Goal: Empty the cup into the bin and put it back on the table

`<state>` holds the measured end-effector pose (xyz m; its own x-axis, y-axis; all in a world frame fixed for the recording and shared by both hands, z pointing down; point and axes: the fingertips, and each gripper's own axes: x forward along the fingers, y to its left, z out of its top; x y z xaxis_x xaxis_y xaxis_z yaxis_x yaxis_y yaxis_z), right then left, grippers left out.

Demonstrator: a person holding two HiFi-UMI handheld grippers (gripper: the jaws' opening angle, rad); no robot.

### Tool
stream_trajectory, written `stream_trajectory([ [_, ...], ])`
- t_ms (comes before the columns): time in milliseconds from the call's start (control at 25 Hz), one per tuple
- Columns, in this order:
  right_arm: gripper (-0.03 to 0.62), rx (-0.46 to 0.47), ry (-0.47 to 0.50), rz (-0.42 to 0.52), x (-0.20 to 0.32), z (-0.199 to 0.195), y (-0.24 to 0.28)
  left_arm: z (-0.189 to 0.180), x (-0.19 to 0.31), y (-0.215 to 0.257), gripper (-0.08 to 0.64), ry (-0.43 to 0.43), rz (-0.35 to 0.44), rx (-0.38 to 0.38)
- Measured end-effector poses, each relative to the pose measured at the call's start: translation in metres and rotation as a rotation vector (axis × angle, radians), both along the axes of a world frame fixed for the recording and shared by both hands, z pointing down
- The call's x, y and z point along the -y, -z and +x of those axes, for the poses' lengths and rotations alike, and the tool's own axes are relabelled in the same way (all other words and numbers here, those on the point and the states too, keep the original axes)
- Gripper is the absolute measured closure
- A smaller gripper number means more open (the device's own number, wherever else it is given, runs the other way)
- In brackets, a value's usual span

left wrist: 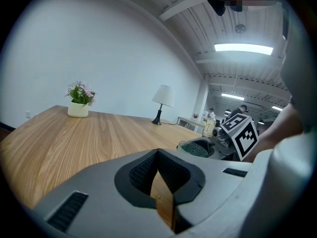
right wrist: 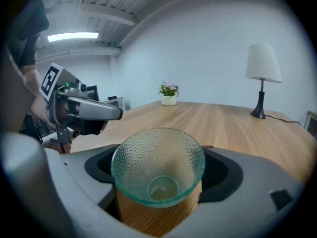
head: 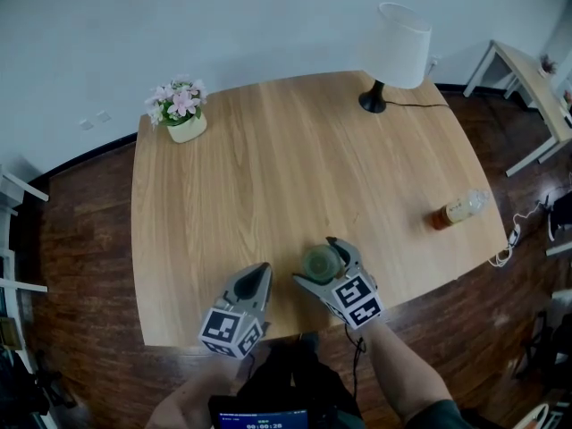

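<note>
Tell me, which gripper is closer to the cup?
Right. The right gripper has its fingers either side of the cup; the left gripper sits to the cup's left, apart from it.

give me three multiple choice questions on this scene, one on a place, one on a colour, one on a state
1. Where is the bottle? A beside the flowers; B near the table's right edge in the head view; C under the lamp.
2. What colour is the cup? A red; B white; C green.
3. How is the cup? A on its side; B upright and empty; C full of liquid.
Answers: B, the bottle lies by that edge; C, its dimpled glass is green-tinted; B, it stands on the table with nothing inside.
</note>
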<state>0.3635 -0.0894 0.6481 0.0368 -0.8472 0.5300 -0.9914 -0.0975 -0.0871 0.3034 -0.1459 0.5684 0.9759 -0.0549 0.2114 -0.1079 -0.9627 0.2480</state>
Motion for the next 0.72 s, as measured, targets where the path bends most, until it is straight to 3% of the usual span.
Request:
stream_trajectory([
  [440, 0.120, -0.066, -0.027, 0.121, -0.010, -0.001, 0.080, -0.017, 0.012, 0.056, 0.560, 0.038, 0.068, -0.107],
  [600, 0.236, -0.098, -0.016, 0.167, -0.012, -0.009, 0.119, -0.025, 0.013, 0.079, 0.560, 0.028, 0.071, -0.146],
  [720, 0.259, -0.093, -0.016, 0.216, -0.015, -0.018, 0.148, -0.031, 0.009, 0.100, 0.560, 0.011, 0.084, -0.178],
])
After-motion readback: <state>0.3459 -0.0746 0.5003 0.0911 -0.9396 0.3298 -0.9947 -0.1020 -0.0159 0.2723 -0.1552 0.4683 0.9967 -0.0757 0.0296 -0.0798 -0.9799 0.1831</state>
